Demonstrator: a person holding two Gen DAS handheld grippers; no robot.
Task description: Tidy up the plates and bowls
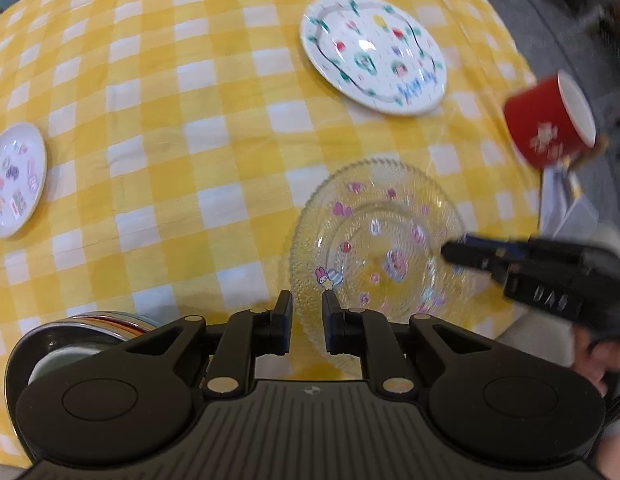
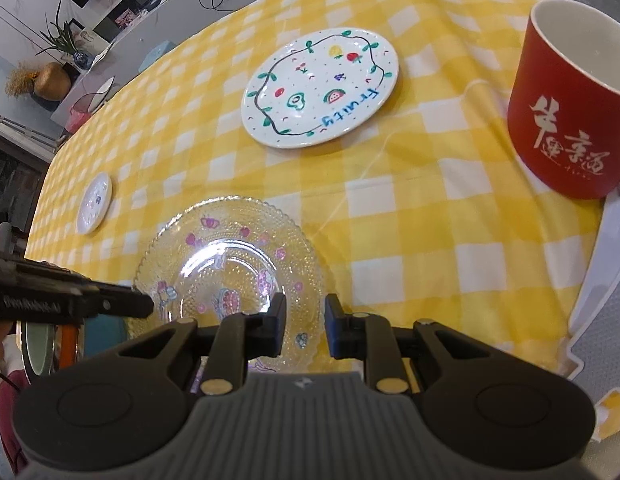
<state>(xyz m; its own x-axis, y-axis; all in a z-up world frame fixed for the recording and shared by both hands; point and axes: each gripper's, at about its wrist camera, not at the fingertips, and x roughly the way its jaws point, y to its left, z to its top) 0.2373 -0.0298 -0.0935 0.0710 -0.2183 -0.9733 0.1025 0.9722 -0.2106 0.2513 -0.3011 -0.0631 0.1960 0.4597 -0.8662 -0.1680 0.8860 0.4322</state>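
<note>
A clear glass plate (image 1: pixel 378 248) with pink stickers lies on the yellow checked tablecloth (image 1: pixel 182 128); it also shows in the right wrist view (image 2: pixel 230 272). My left gripper (image 1: pixel 307 312) is open at its near-left rim, jaws a little apart and empty. My right gripper (image 2: pixel 303 320) is open over the plate's near-right rim, empty. A white fruit-pattern plate (image 1: pixel 372 54) lies farther back, also in the right wrist view (image 2: pixel 320 88). A small white sticker plate (image 1: pixel 16 184) lies at the left, also in the right wrist view (image 2: pixel 95 208).
A red cup (image 2: pixel 570 104) stands at the right near the table edge, also in the left wrist view (image 1: pixel 550 124). A stack of metal-rimmed dishes (image 1: pixel 82 332) sits under my left gripper. A white and grey mat (image 2: pixel 606 300) lies at the right.
</note>
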